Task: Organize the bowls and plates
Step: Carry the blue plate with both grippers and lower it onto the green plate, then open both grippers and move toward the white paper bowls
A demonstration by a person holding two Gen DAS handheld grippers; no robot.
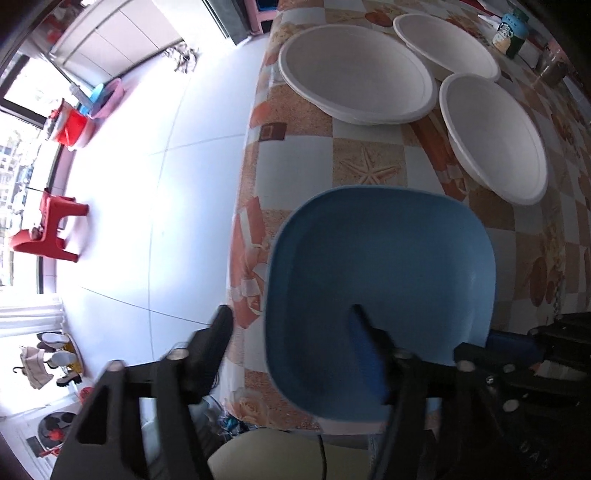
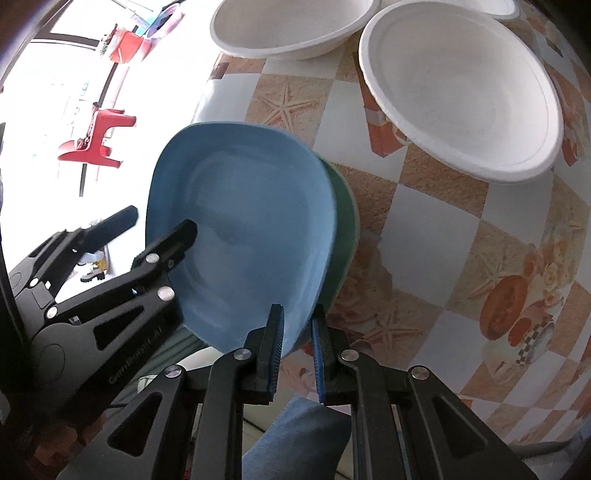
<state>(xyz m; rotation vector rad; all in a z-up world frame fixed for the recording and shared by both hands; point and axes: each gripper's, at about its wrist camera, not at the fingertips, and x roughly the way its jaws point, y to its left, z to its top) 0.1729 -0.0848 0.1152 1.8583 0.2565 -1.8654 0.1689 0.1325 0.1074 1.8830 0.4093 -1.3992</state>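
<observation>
A blue square plate (image 1: 380,280) (image 2: 240,236) lies nested on a green plate (image 2: 345,229) at the table's near left corner. My left gripper (image 1: 291,317) (image 2: 162,219) is open, one finger outside the plates' left rim, the other over the blue plate's inside. My right gripper (image 2: 298,317) is nearly shut on the near rim of the stacked plates. Three white bowls sit farther back: a large one (image 1: 354,74) (image 2: 291,26), one to its right (image 1: 495,136) (image 2: 461,88), and one behind (image 1: 447,44).
The table has a patterned checked cloth (image 1: 291,162); its left edge drops to a white tiled floor (image 1: 155,147). A Starbucks cup (image 1: 511,31) and a jar (image 1: 554,66) stand at the far right. A red stool (image 1: 48,229) stands on the floor.
</observation>
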